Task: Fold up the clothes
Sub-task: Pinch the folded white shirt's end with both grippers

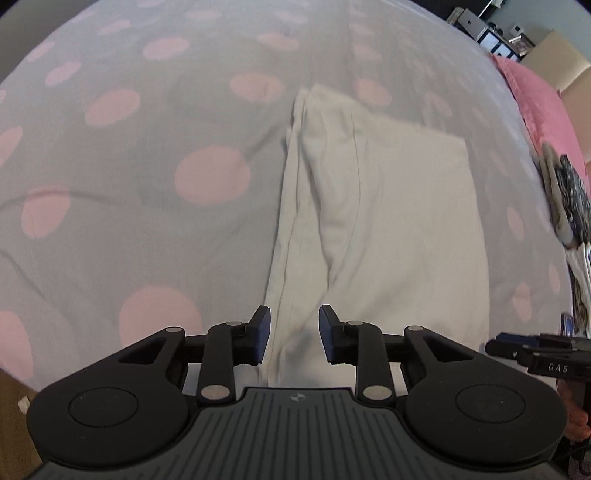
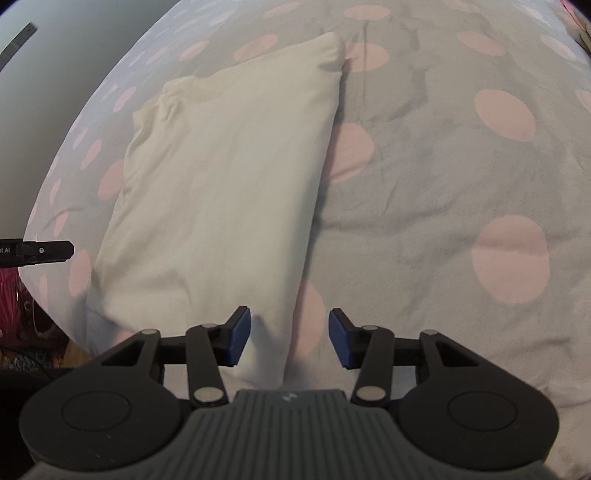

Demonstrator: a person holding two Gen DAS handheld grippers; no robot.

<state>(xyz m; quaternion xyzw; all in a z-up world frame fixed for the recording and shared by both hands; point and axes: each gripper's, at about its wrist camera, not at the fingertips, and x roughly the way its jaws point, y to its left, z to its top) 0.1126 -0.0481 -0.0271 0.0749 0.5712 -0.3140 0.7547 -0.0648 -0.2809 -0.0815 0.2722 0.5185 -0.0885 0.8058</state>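
A cream-white garment (image 1: 380, 221) lies folded into a long panel on a grey bedspread with pink dots (image 1: 129, 177). My left gripper (image 1: 294, 334) is open, its blue-padded fingers straddling the near left corner of the garment, just above the cloth. In the right wrist view the same garment (image 2: 221, 192) runs away from me. My right gripper (image 2: 289, 338) is open over its near right corner, one finger above the cloth and one above the bedspread (image 2: 443, 177). Neither holds anything.
A pink pillow (image 1: 535, 107) and a pile of other clothes (image 1: 569, 206) lie at the bed's right edge. Shelves and boxes (image 1: 498, 33) stand beyond. The bed's near left edge drops to a wooden floor (image 2: 74, 350). Each gripper's tip shows in the other's view.
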